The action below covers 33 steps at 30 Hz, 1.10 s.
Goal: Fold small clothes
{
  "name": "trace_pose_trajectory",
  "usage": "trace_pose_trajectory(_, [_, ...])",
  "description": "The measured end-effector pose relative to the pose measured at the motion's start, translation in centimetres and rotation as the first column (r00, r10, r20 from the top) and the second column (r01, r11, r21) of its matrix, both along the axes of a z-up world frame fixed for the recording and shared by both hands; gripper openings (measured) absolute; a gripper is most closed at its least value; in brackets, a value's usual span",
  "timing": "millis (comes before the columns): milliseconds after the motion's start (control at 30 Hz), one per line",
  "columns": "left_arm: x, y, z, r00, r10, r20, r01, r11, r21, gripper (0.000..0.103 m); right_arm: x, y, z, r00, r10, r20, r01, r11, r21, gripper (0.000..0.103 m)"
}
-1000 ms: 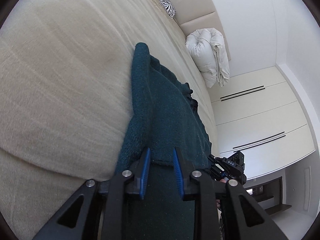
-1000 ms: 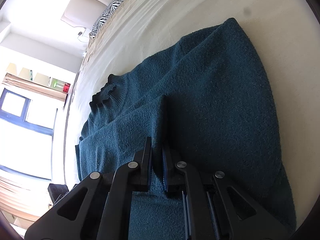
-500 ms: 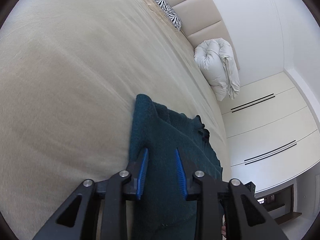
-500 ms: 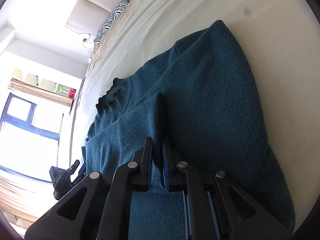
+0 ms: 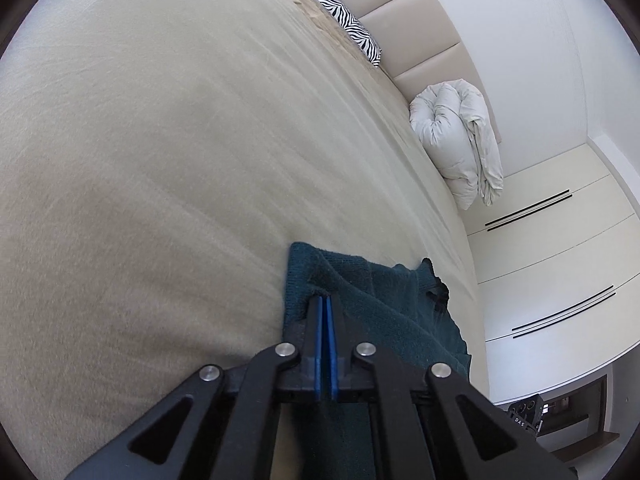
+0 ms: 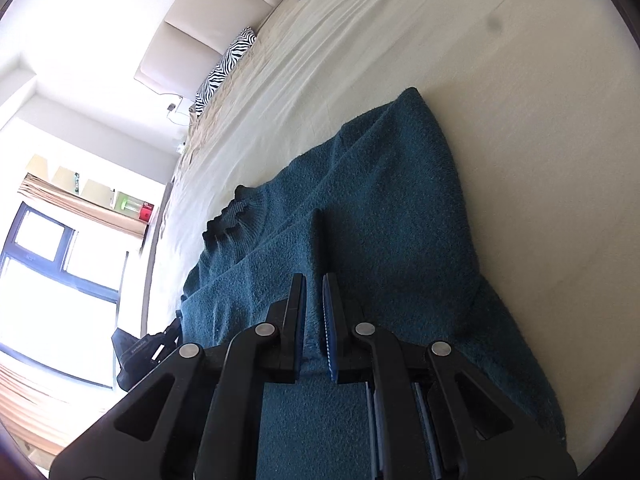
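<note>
A dark teal knitted sweater (image 6: 384,208) lies flat on a beige bed (image 6: 500,92), its ribbed collar (image 6: 236,220) to the left. My right gripper (image 6: 315,280) sits over the sweater's middle beside a raised fold ridge, its jaws a narrow gap apart with fabric between them. In the left wrist view the sweater (image 5: 384,296) shows only as a bunched corner low in the frame. My left gripper (image 5: 325,300) is shut on the sweater's edge fold.
A zebra-print pillow (image 5: 344,20) and a rolled white duvet (image 5: 460,136) lie at the padded headboard (image 5: 412,12). White wardrobe doors (image 5: 552,264) stand past the bed's edge. A window (image 6: 48,256) and a black bag (image 6: 144,352) are on the right view's left side.
My left gripper has closed on the sweater's edge and pulled back, so less sweater shows. My right gripper's jaws have parted slightly; its view has tilted toward the headboard.
</note>
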State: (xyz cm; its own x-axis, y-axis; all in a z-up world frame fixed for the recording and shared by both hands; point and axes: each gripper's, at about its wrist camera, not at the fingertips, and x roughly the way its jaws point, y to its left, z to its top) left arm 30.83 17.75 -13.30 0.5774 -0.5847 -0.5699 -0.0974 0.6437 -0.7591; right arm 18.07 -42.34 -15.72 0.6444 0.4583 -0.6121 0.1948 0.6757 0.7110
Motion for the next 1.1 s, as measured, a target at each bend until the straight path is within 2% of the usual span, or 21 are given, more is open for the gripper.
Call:
trace_pose_trajectory(67, [-1.3,0.0,0.7,1.000,0.000,0.018,-0.001,1.000,0.014,0.019,-0.6,0.2,1.3,0.999,0.015,0.037,-0.015,1.000,0.002,0.009])
trace_pose_trajectory(200, [-4.8,-0.1,2.8,0.998,0.027,0.061,-0.032,0.996,0.083,0.064,0.2,2.7,2.2,0.995,0.091,0.042,-0.090,0.996,-0.014,0.009])
trace_pose_trajectory(233, [-5.8,0.0,3.3,0.997,0.030,0.075,-0.037,0.995,0.091,0.070,0.6,3.5,1.9,0.994,0.107,0.029,-0.106,0.994,-0.024,0.009])
trace_pose_trajectory(300, [-7.9,-0.1,4.0,0.996,0.022,0.092,-0.031,0.994,0.102,0.072,1.5,4.7,0.1,0.990,0.140,-0.034,-0.141,0.989,-0.035,0.012])
trace_pose_trajectory(333, [-8.9,-0.2,4.3,0.996,0.014,0.092,-0.024,0.994,0.111,0.072,2.0,4.9,-1.3,0.985,0.142,-0.101,-0.147,0.988,-0.049,0.013])
trace_pose_trajectory(400, [-11.3,-0.4,4.8,0.995,-0.015,0.094,0.002,0.990,0.138,0.072,1.4,4.5,-1.8,0.991,0.113,-0.076,-0.114,0.993,-0.010,0.014])
trace_pose_trajectory(467, [-14.1,-0.5,5.4,0.995,-0.031,0.099,0.015,0.987,0.160,0.073,-0.1,4.0,-0.7,0.996,0.080,-0.037,-0.080,0.997,-0.002,0.020])
trace_pose_trajectory(500, [-15.5,-0.3,5.6,0.994,-0.034,0.100,0.018,0.987,0.160,0.074,-1.1,3.7,0.0,0.998,0.068,-0.010,-0.068,0.998,-0.002,0.031])
trace_pose_trajectory(533, [-17.0,-0.2,5.7,0.994,-0.035,0.102,0.018,0.988,0.156,0.076,-2.2,3.5,0.7,0.998,0.057,0.013,-0.057,0.998,-0.003,0.048])
trace_pose_trajectory(600, [-19.5,-0.1,5.6,0.995,-0.037,0.089,0.023,0.987,0.160,0.076,-5.0,2.8,2.0,0.998,0.019,0.065,-0.020,1.000,0.001,0.064])
trace_pose_trajectory(733, [-24.0,-0.4,5.1,0.998,-0.055,0.038,0.048,0.984,0.174,0.076,-11.2,1.5,3.4,0.994,0.016,0.111,-0.017,1.000,0.009,0.064])
trace_pose_trajectory(867, [-27.7,-1.2,4.4,0.996,-0.091,-0.019,0.093,0.981,0.168,0.076,-17.2,0.4,3.1,0.996,0.023,0.087,-0.023,1.000,-0.007,0.064])
trace_pose_trajectory(1100, [-32.6,-2.6,3.8,0.989,-0.130,-0.070,0.141,0.972,0.186,0.076,-26.6,-2.3,2.6,0.997,-0.019,0.070,0.021,1.000,-0.023,0.064])
